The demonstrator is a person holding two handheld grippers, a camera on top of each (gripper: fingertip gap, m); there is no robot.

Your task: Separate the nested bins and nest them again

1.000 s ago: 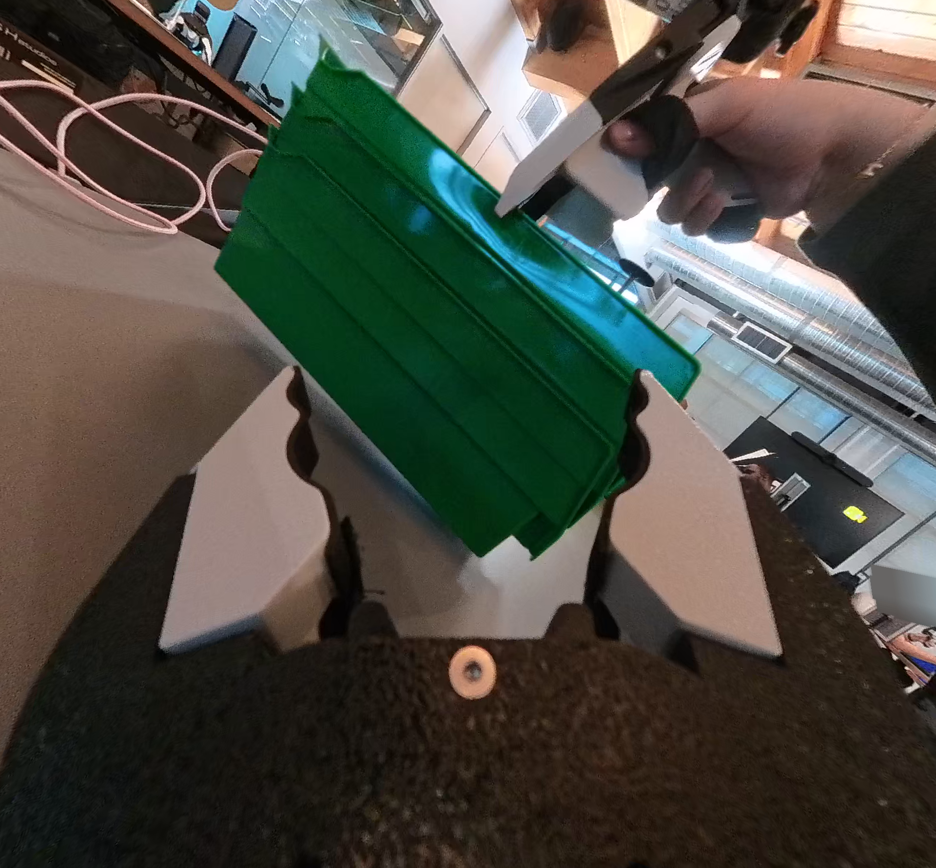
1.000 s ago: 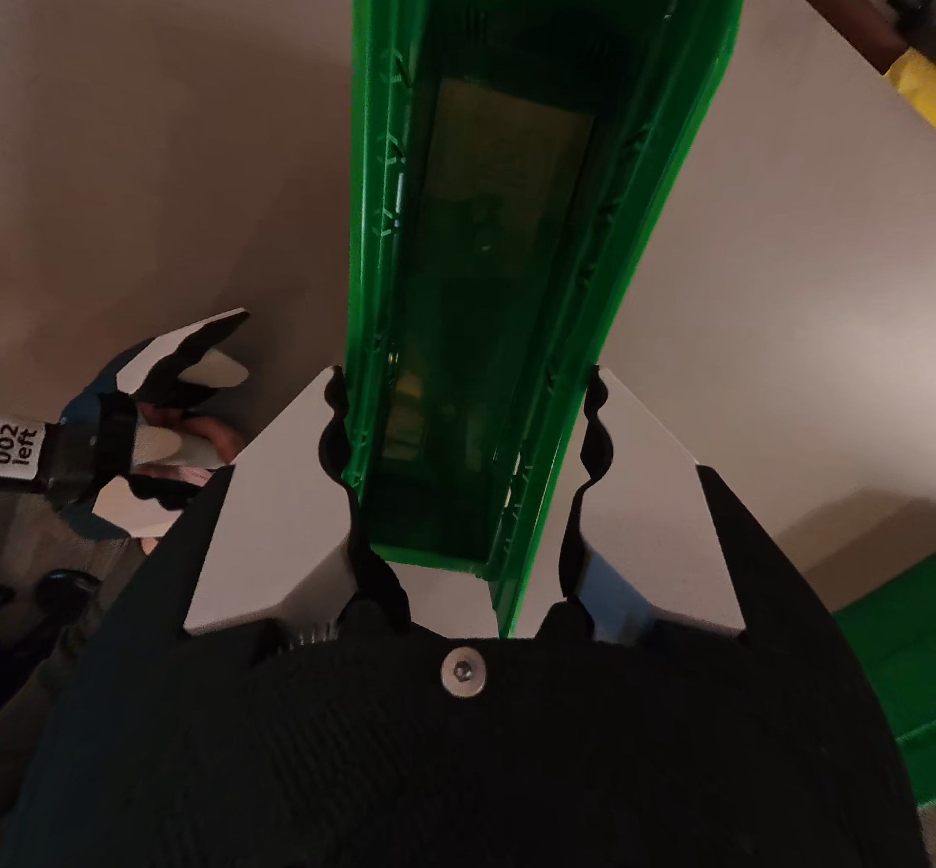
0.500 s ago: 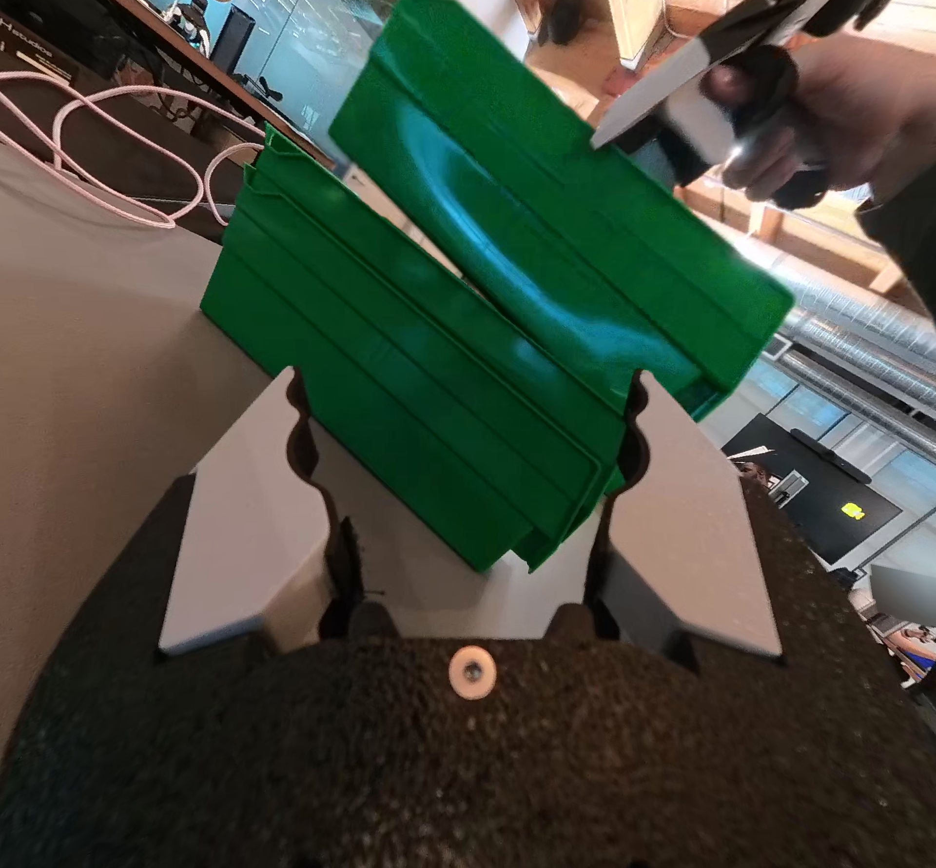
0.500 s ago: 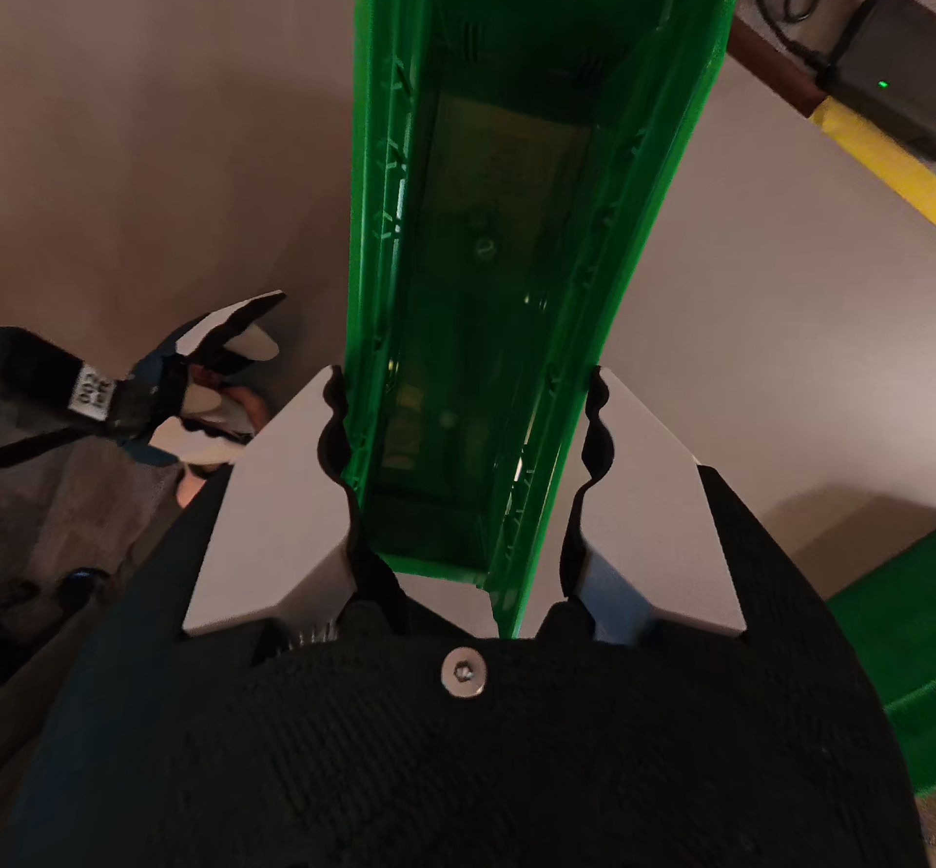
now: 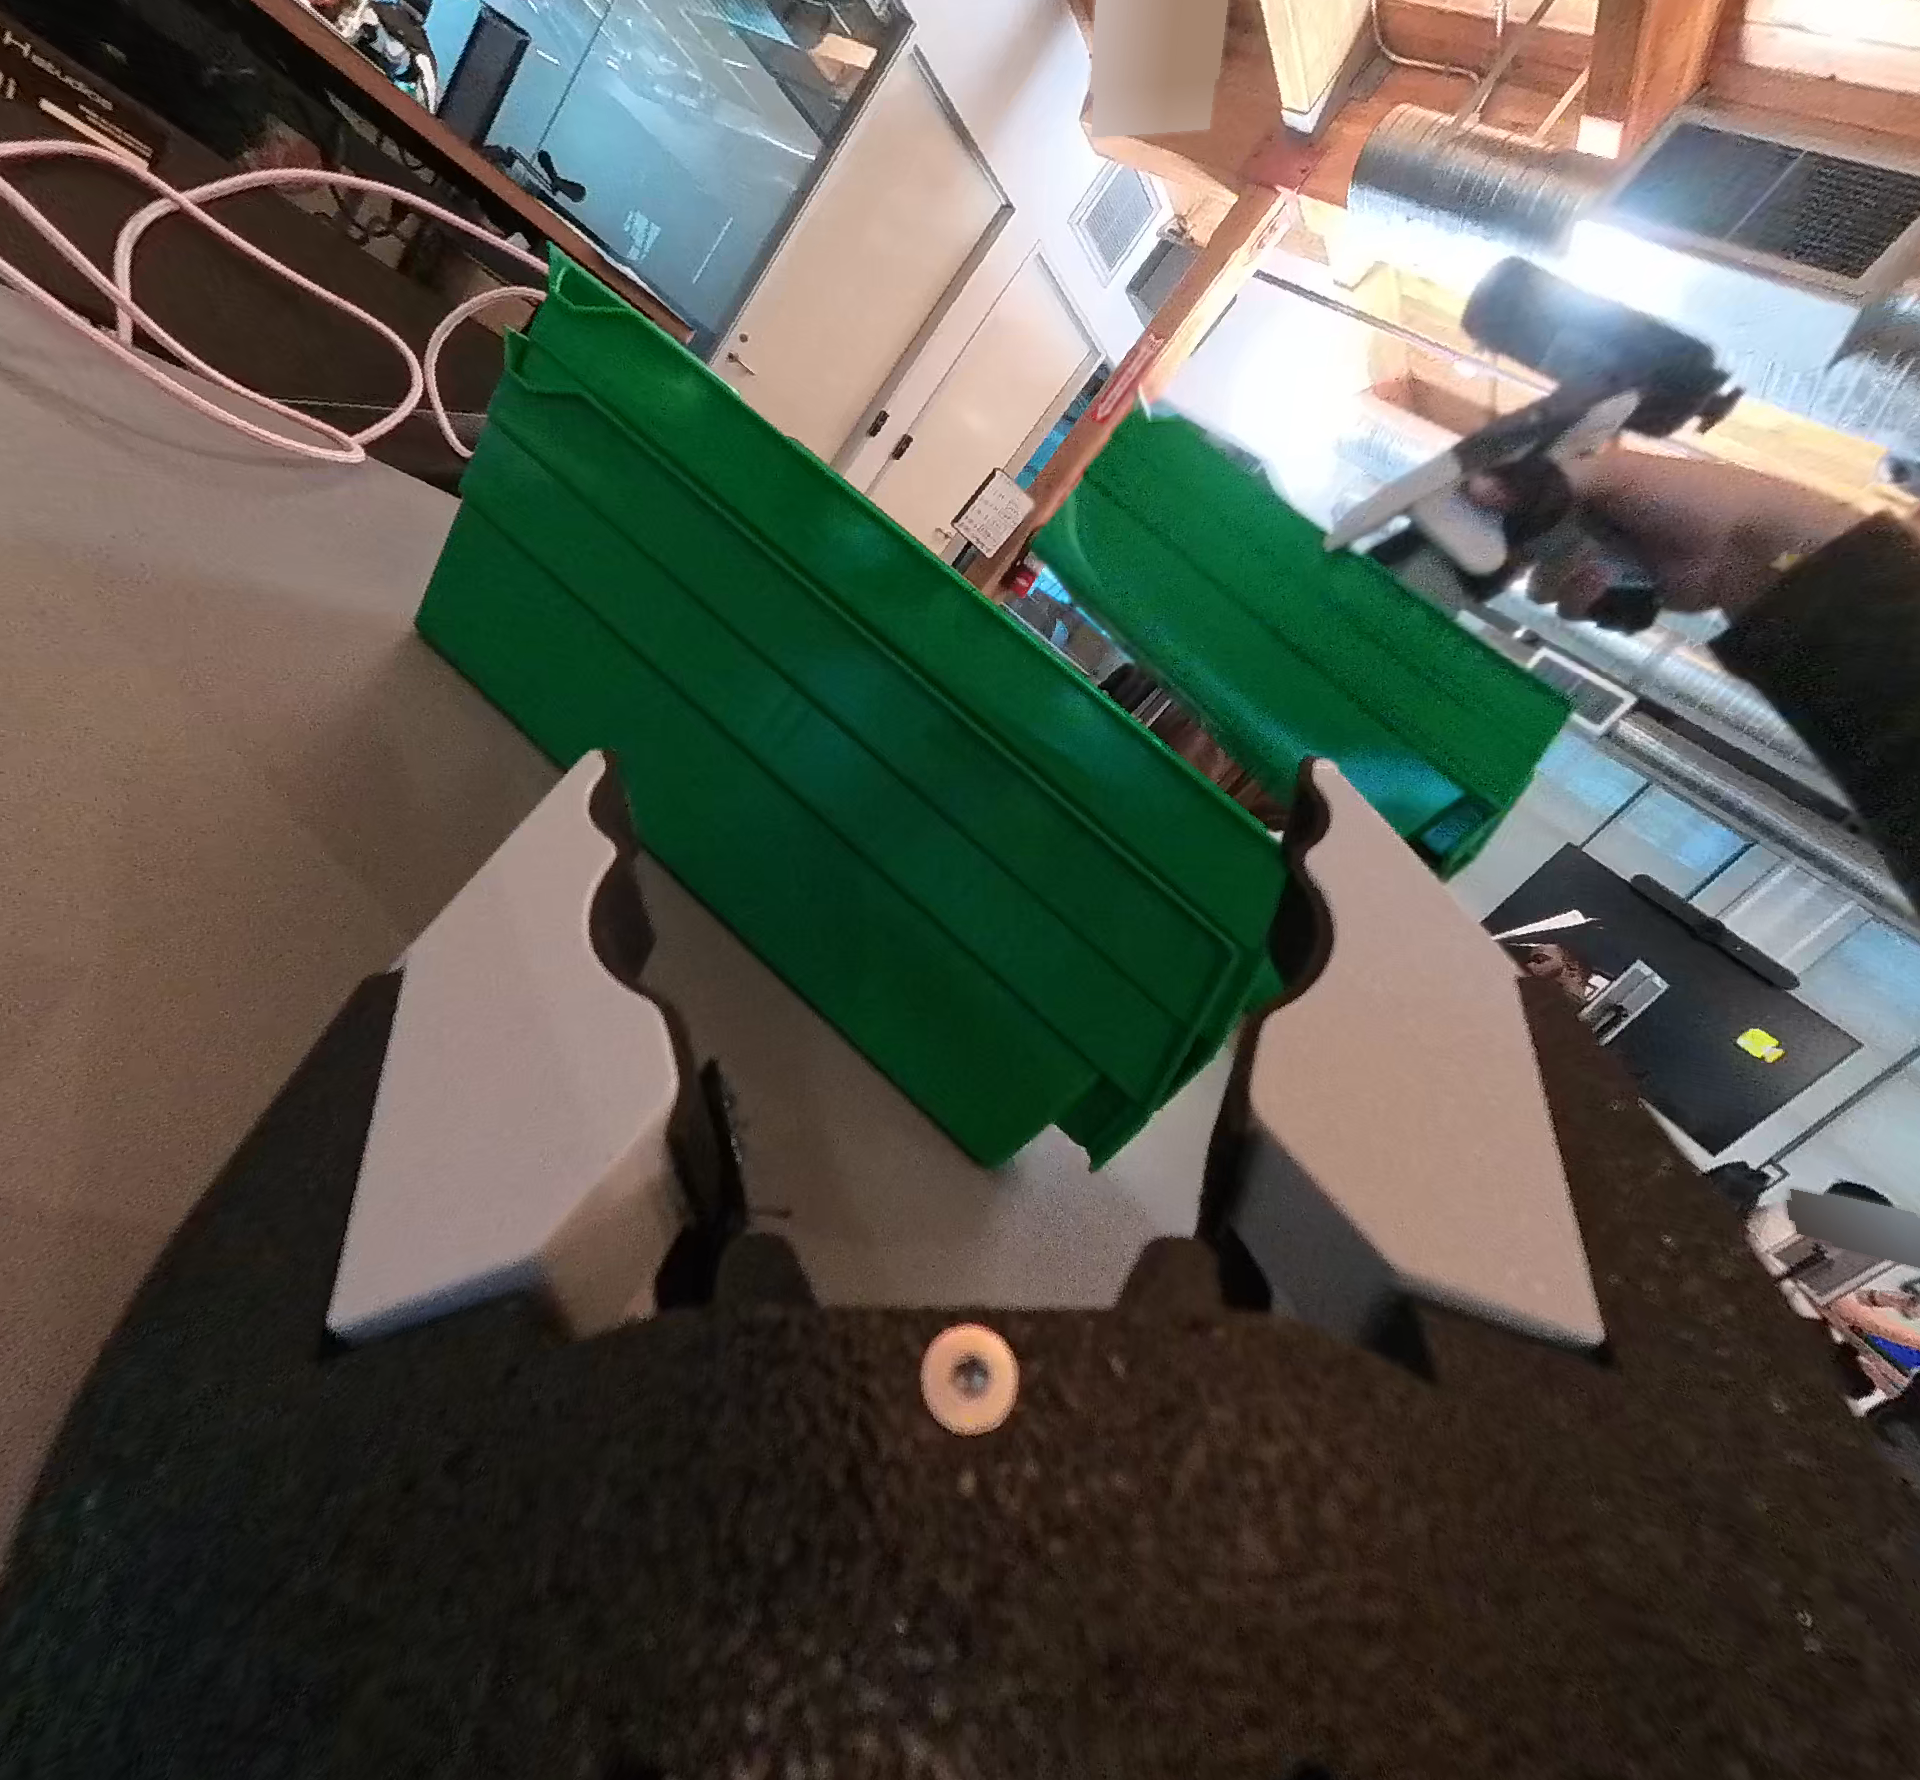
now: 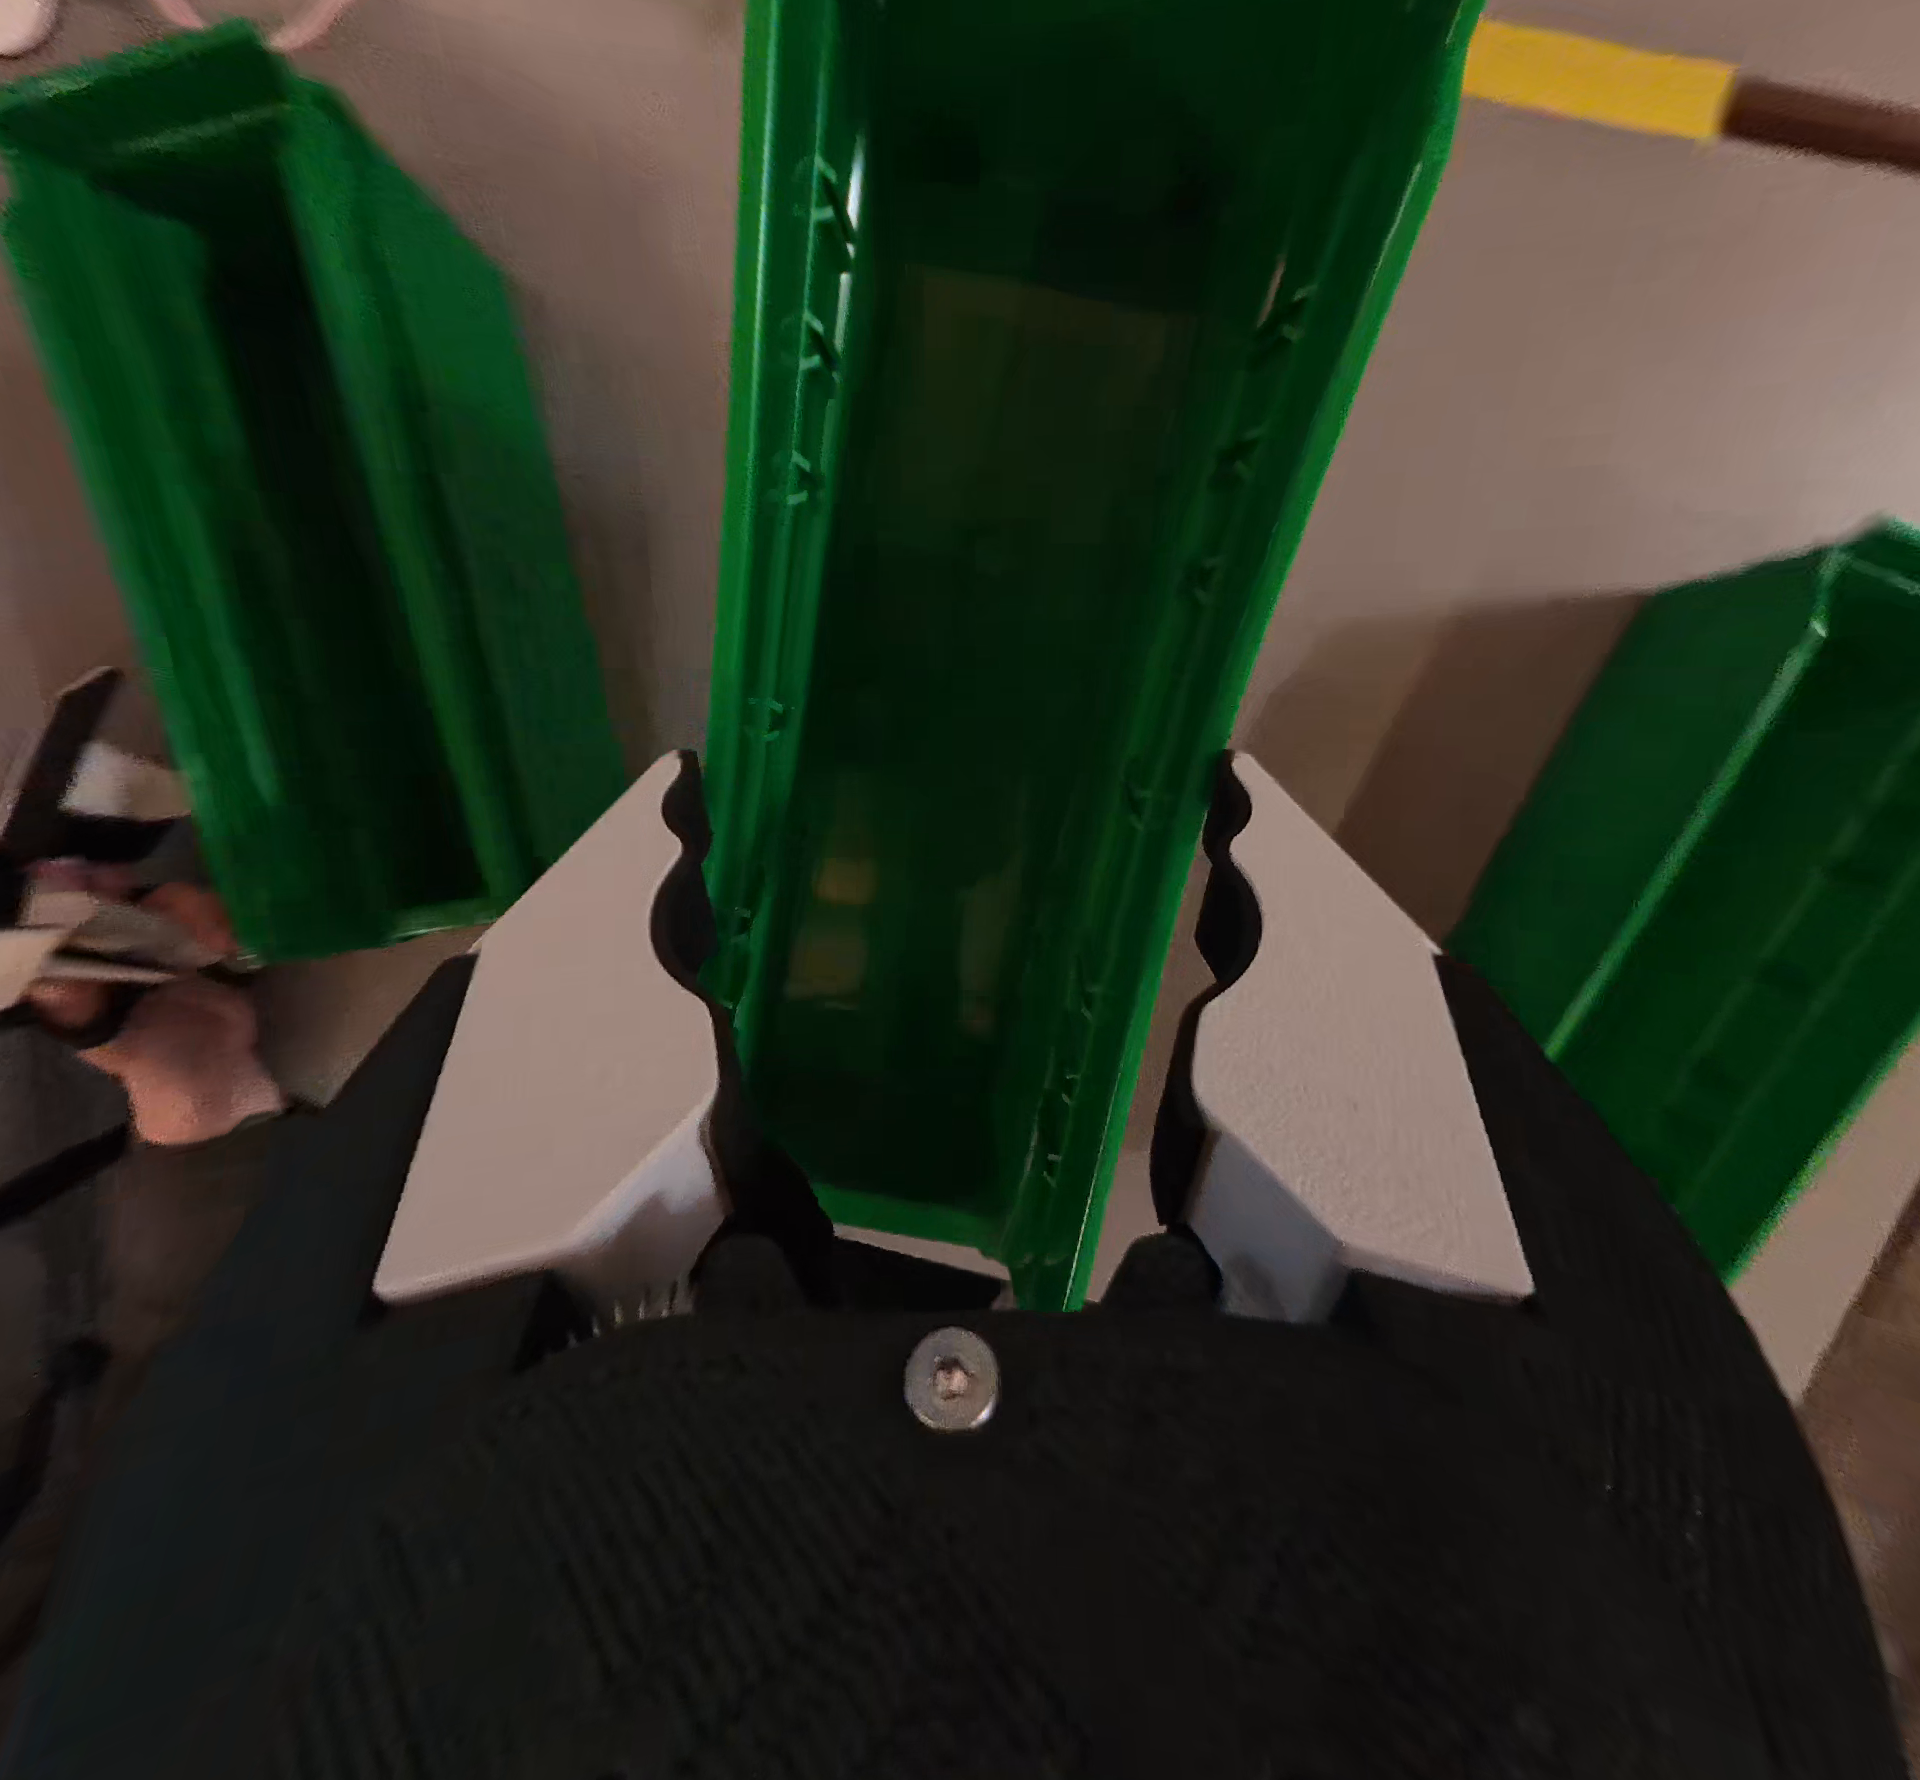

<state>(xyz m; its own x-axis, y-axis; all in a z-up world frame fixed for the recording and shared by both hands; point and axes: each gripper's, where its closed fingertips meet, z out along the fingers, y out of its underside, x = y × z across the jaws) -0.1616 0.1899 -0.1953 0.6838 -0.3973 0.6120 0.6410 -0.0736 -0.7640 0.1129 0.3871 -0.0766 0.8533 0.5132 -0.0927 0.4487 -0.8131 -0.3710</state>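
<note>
Right gripper clasps lifted bin; stack seemingly clear beside it.

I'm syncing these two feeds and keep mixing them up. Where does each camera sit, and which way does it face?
Left wrist view: on the left gripper, looking low across the table at the nested bins; a hand shows.
Right wrist view: on the right gripper, looking down into the lifted bin; a hand shows.
Shared: both bin groups.
</note>
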